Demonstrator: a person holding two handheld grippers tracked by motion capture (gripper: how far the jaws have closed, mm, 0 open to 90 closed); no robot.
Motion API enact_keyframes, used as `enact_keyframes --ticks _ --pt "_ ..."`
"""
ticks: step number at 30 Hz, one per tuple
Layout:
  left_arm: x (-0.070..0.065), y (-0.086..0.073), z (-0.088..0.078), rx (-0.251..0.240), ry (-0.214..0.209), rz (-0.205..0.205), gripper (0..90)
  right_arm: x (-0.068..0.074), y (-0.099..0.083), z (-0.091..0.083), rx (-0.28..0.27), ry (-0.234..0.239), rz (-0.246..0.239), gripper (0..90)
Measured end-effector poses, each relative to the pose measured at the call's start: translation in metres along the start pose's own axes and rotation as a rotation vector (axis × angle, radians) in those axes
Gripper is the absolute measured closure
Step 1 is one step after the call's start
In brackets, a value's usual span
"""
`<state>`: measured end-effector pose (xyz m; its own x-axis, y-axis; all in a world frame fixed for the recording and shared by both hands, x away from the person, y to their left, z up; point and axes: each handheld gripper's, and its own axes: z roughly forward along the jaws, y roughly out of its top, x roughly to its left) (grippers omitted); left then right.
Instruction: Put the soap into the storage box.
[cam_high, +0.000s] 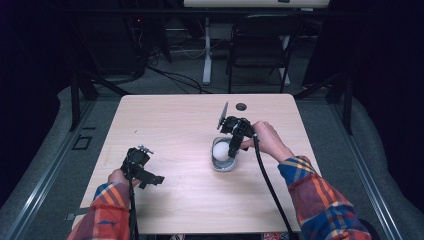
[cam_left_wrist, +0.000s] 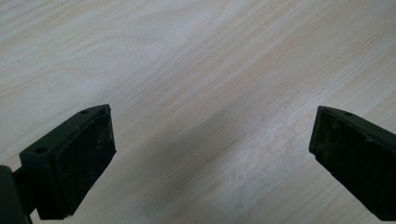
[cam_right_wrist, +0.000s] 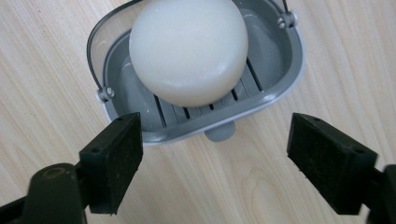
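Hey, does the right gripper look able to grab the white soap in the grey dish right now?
Probably yes. The right gripper hangs open just above the soap, which lies uncovered in the dish, its wire handle folded down.

Wooden table (cam_high: 175, 125) bears grey soap dish (cam_high: 223, 163).

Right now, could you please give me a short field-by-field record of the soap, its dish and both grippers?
soap: round white bar, lying in the dish on its slatted floor
dish: grey soap dish with a thin wire handle, standing on the wooden table
right gripper: jaws open just short of the dish's near rim, nothing between them
left gripper: jaws open over bare table, holding nothing
position: dish right of centre in the high view; left gripper near the front left
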<state>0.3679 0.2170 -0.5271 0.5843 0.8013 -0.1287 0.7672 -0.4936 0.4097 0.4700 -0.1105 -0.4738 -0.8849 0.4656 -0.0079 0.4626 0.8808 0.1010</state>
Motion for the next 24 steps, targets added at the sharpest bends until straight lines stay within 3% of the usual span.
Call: enact_keyframes --ticks 16,24 --pt "0.000 0.000 0.000 0.001 -0.001 0.000 0.3 0.003 -0.040 -0.025 -0.033 -0.050 0.014 7.4" --pt "0.000 0.000 0.000 0.003 -0.001 -0.001 0.3 0.003 -0.063 -0.029 -0.022 -0.060 0.035 2.2"
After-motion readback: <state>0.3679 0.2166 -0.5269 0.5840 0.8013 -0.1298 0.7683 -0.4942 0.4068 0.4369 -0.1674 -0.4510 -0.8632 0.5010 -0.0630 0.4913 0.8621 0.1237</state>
